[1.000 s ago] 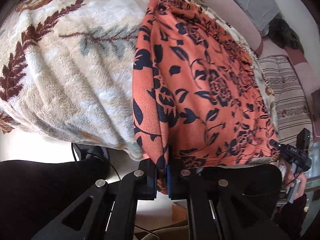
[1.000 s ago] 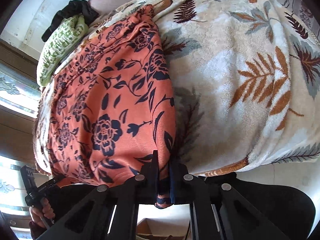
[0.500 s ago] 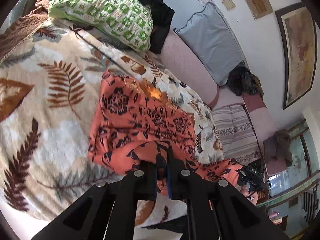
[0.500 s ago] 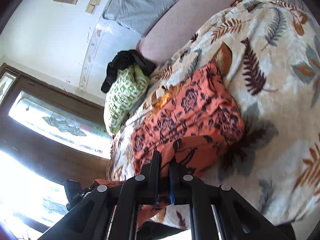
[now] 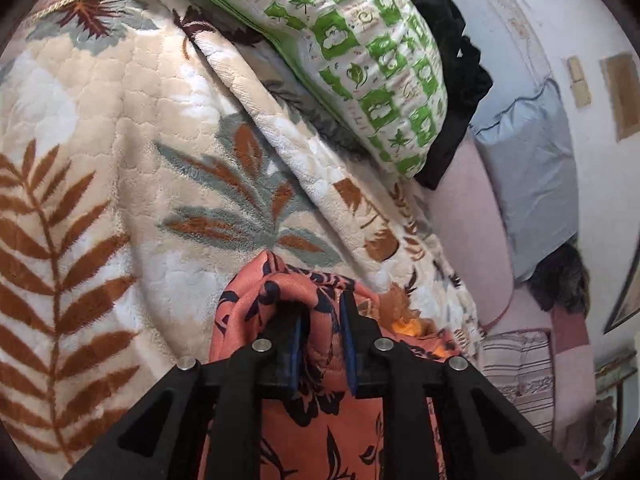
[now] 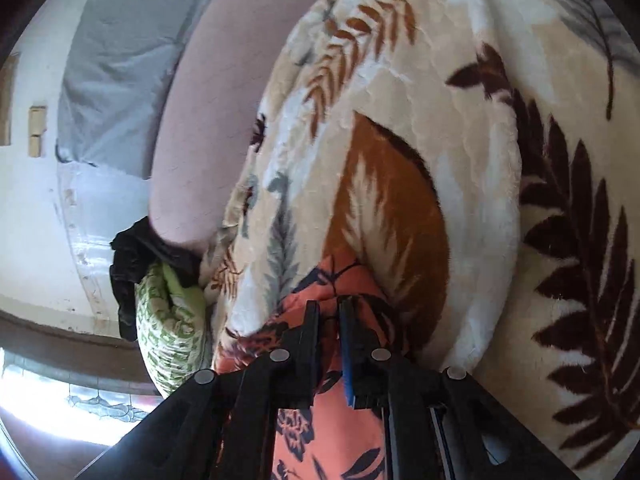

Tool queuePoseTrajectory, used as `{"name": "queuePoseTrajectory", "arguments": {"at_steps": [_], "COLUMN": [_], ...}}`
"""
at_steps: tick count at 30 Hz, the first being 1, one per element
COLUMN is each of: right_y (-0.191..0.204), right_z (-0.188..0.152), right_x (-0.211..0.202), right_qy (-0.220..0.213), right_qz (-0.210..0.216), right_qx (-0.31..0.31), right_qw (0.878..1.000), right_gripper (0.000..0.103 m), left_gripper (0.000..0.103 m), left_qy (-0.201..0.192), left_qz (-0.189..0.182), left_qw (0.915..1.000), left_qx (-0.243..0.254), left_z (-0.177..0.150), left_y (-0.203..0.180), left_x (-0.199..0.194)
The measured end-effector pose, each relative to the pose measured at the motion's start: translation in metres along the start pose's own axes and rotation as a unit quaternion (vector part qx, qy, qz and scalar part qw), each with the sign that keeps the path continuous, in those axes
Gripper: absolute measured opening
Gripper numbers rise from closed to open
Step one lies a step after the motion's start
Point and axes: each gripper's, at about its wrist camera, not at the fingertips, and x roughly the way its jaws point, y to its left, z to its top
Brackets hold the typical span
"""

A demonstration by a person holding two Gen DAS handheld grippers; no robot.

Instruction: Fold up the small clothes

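Leaf-print blanket (image 5: 100,168) on the bed spreads ahead of both tongs, green pillow (image 5: 360,64) beyond. Orange floral garment (image 5: 316,420) lies on it, running back beneath both tongs. Left tongs (image 5: 320,316) and right tongs (image 6: 329,312), level and side by side, pointing forward and down, jaws slightly apart with a cloth fold between; firm clamp uncertain.

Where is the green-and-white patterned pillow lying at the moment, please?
The green-and-white pillow lies at the leaf-print blanket's far end, against black clothing; in the right wrist view it sits lower left.

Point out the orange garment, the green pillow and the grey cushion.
Garment (image 5: 316,412), left wrist view, fabric between the fingers.
Pillow (image 5: 360,60), left wrist view, its patterned face.
Cushion (image 6: 116,64), right wrist view, its middle.
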Motion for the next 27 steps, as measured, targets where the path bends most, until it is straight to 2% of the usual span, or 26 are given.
{"name": "queuePoseTrajectory", "arguments": {"at_steps": [1,2,3,4,5,6,7,8,10,14,15,17,18,22,25,27], "right_y": [-0.003,-0.003,0.001,0.009,0.019,0.03,0.041,0.053,0.083,0.131,0.139,0.155,0.161,0.177,0.193,0.2], "right_z": [0.001,0.0,-0.001,-0.005,-0.011,-0.019,-0.03,-0.042,-0.07,-0.136,-0.154,-0.188,-0.201,-0.227,-0.23,-0.223], "right_x": [-0.001,-0.007,-0.015,-0.025,-0.034,-0.043,-0.051,-0.058,-0.06,-0.003,0.013,0.047,0.063,0.132,0.175,0.199], "right_qy": [-0.005,-0.016,-0.033,-0.051,-0.065,-0.075,-0.087,-0.1,-0.094,0.03,0.057,0.096,0.113,0.178,0.169,0.163], "right_qz": [0.015,0.019,0.017,0.009,0.002,-0.005,-0.005,-0.002,-0.003,-0.031,-0.031,-0.045,-0.053,-0.059,-0.093,-0.117], "right_qx": [-0.001,-0.009,-0.031,-0.061,-0.093,-0.123,-0.151,-0.18,-0.249,-0.342,-0.358,-0.397,-0.408,-0.387,-0.388,-0.378], "right_qw": [1.0,1.0,0.999,0.997,0.994,0.99,0.985,0.979,0.964,0.939,0.932,0.912,0.905,0.903,0.901,0.904], "right_gripper": [0.012,0.014,0.022,0.028,0.044,0.067,0.072,0.072,0.072,0.068,0.059,0.049,0.047,0.045,0.045,0.043], "left_gripper": [0.037,0.041,0.045,0.048,0.05,0.06,0.074,0.078,0.079,0.079,0.079,0.078,0.078,0.078,0.078,0.078], "left_qy": [-0.015,-0.021,-0.025,-0.039,-0.063,-0.088,-0.108,-0.116,-0.094,-0.033,-0.013,0.021,0.029,0.032,0.035,0.032], "left_qz": [-0.021,-0.017,-0.017,-0.03,-0.036,-0.02,0.008,0.034,0.07,0.13,0.149,0.189,0.198,0.185,0.198,0.229], "left_qw": [0.9995,0.999,0.9986,0.9984,0.9973,0.9951,0.9917,0.9879,0.9835,0.9813,0.9793,0.9732,0.972,0.9759,0.972,0.964], "left_qx": [-0.016,-0.036,-0.043,-0.028,0.004,0.038,0.069,0.097,0.138,0.138,0.136,0.129,0.123,0.111,0.122,0.131], "left_z": [0.0,0.002,0.006,0.009,0.009,0.007,0.002,-0.004,-0.019,-0.062,-0.068,-0.073,-0.074,-0.066,-0.061,-0.058], "left_y": [0.005,0.006,0.001,-0.009,-0.022,-0.036,-0.05,-0.062,-0.076,-0.064,-0.057,-0.045,-0.041,-0.035,-0.032,-0.027], "left_x": [-0.005,-0.01,-0.017,-0.028,-0.042,-0.056,-0.067,-0.074,-0.075,-0.056,-0.046,-0.03,-0.026,-0.03,-0.031,-0.03]}}
